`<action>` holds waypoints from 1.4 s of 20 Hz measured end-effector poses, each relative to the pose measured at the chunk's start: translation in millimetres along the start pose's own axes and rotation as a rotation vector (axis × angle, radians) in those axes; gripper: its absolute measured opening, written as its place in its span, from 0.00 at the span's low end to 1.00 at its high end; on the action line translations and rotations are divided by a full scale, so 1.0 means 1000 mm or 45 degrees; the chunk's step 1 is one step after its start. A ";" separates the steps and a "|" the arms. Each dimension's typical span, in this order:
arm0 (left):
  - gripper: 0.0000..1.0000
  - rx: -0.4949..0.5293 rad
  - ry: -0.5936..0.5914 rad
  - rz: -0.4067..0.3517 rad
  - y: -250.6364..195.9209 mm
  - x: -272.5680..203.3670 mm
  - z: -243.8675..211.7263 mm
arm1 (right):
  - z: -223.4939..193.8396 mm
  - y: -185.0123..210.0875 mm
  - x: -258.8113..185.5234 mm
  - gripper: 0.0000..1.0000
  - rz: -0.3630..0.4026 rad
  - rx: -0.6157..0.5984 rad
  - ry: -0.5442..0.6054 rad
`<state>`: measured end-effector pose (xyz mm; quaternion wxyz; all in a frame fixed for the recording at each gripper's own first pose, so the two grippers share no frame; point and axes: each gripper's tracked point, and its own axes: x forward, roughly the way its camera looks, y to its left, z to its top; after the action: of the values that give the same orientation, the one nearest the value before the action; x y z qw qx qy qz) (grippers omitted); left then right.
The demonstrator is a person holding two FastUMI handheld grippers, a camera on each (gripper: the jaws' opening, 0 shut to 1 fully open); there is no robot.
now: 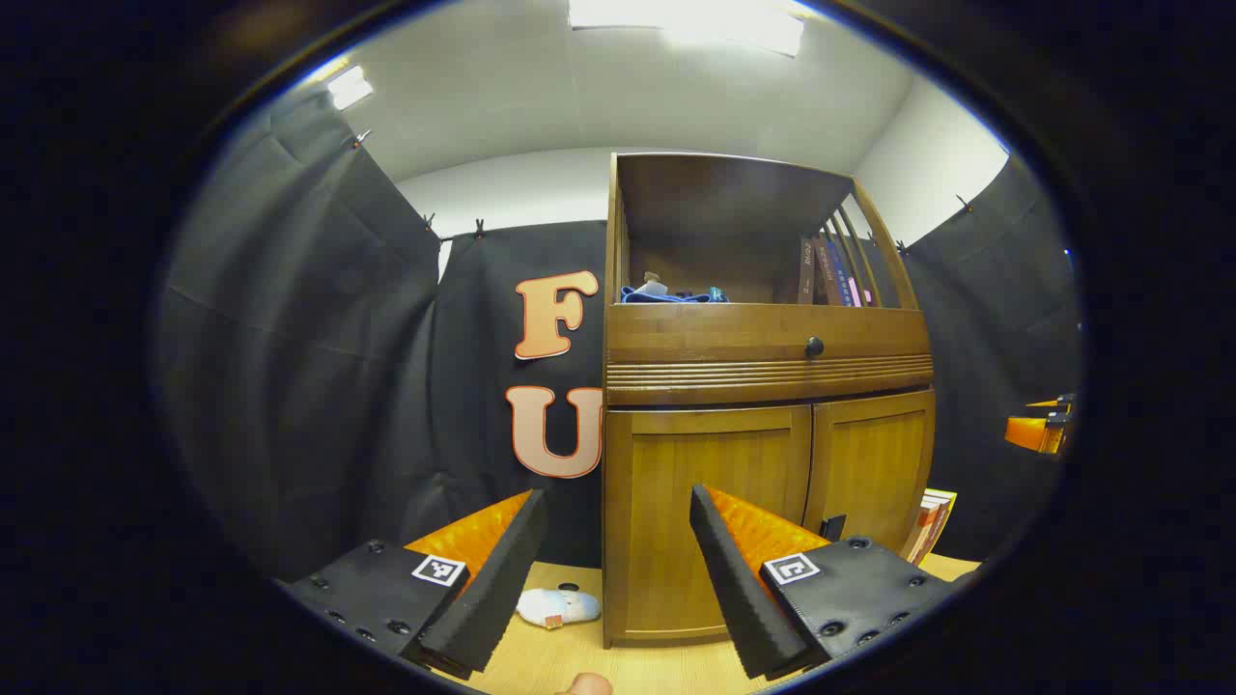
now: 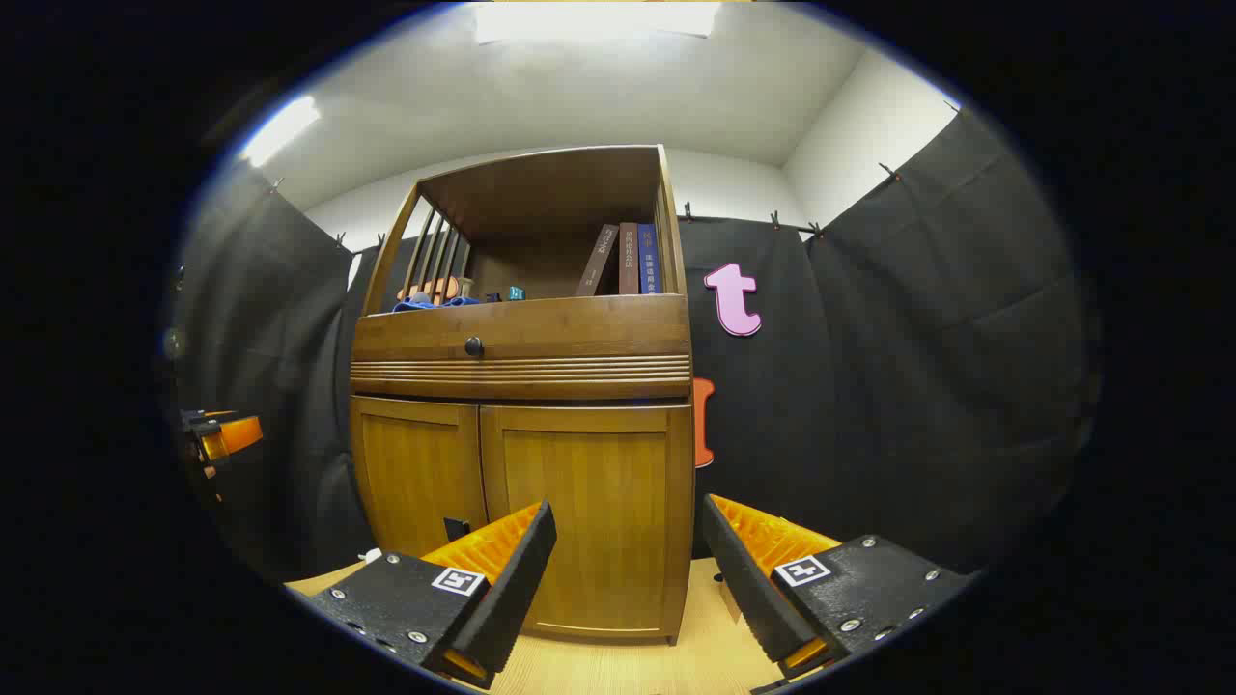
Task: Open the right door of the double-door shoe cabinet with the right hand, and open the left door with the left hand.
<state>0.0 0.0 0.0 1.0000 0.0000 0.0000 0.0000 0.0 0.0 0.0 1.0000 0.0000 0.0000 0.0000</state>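
**Both doors shut, nothing opened yet**

One shoe cabinet (image 2: 526, 405) stands on the floor against the booth wall. Its two doors, right door (image 2: 589, 516) and left door (image 1: 705, 512), are closed. Two grippers, left gripper (image 1: 613, 579) and right gripper (image 2: 628, 579), hang released, short of it. One small dark handle (image 1: 832, 527), perhaps, sits at the seam.

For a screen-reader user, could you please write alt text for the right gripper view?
The open right gripper faces a wooden shoe cabinet whose right door and left door are both closed. Books stand on its open top shelf.
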 end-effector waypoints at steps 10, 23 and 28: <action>0.99 -0.032 0.027 -0.032 -0.006 0.012 0.004 | 0.004 -0.014 0.006 0.93 -0.018 0.020 -0.005; 0.94 -0.071 0.031 -0.013 0.007 0.010 0.010 | 0.009 0.013 0.002 0.94 0.023 -0.114 -0.001; 0.96 -0.053 0.019 -0.007 0.012 0.007 0.010 | -0.004 0.022 0.001 0.94 0.026 -0.102 0.003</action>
<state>6.5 11.8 9.8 0.9998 -0.0209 0.0075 -0.0028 1.0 21.8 -3.6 0.9992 -0.0399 0.0013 0.0101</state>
